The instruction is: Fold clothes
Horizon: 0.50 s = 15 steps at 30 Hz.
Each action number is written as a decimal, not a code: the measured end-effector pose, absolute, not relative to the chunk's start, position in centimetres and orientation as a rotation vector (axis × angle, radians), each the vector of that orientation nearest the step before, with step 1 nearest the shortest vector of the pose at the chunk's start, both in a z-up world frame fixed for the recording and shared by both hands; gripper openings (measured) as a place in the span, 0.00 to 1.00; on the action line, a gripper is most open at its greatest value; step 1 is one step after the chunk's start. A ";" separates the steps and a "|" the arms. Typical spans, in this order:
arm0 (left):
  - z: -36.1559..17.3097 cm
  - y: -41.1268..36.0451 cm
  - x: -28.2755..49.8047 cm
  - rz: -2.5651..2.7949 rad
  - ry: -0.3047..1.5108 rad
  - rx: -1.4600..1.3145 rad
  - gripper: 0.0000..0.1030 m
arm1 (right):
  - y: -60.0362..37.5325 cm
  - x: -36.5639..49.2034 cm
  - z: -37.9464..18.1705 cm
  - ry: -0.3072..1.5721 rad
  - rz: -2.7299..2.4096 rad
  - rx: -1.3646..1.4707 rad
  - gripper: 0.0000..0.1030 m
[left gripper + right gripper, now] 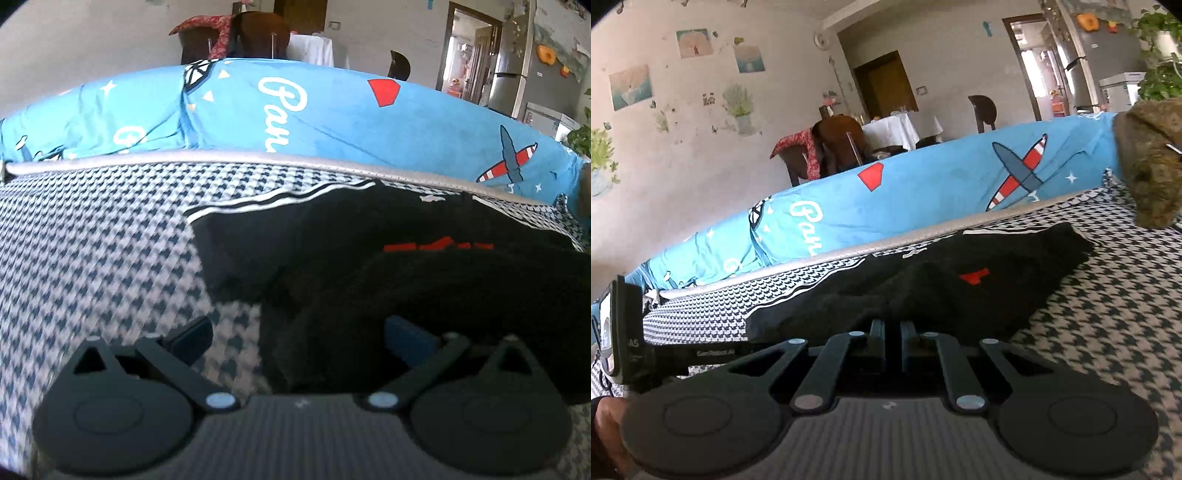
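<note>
Left gripper (299,339) wide over black garment (388,236) | right gripper (893,341) narrow; stuffed toy (1148,162) right view only

left gripper (299,339): fingers spread wide, low | right gripper (893,338): fingers nearly together, low

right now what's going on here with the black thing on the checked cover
A person is folding a black garment on a houndstooth-covered surface, with a handheld gripper in each hand. The left gripper is open and low over the garment's near edge, one finger over the cover, the other over the cloth. The right gripper has its fingers nearly together at the garment's near edge; whether it pinches cloth is unclear. The garment lies bunched, partly folded over. A blue printed cushion runs behind.
</note>
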State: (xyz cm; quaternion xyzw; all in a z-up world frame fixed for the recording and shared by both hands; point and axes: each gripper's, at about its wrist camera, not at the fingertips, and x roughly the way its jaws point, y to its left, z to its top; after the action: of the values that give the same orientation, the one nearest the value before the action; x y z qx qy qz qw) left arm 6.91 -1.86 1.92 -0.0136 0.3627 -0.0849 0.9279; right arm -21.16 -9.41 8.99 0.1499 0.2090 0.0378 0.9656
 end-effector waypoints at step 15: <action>1.9 -1.7 0.0 -0.225 0.752 0.048 1.00 | -10.4 -25.6 8.1 0.524 0.175 0.336 0.11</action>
State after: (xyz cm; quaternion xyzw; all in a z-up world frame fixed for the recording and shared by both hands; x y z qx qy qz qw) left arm -0.02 -1.74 1.87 0.0232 0.3663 -0.1095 0.9237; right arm -25.57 -10.37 8.11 0.1649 0.2574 0.0861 0.9482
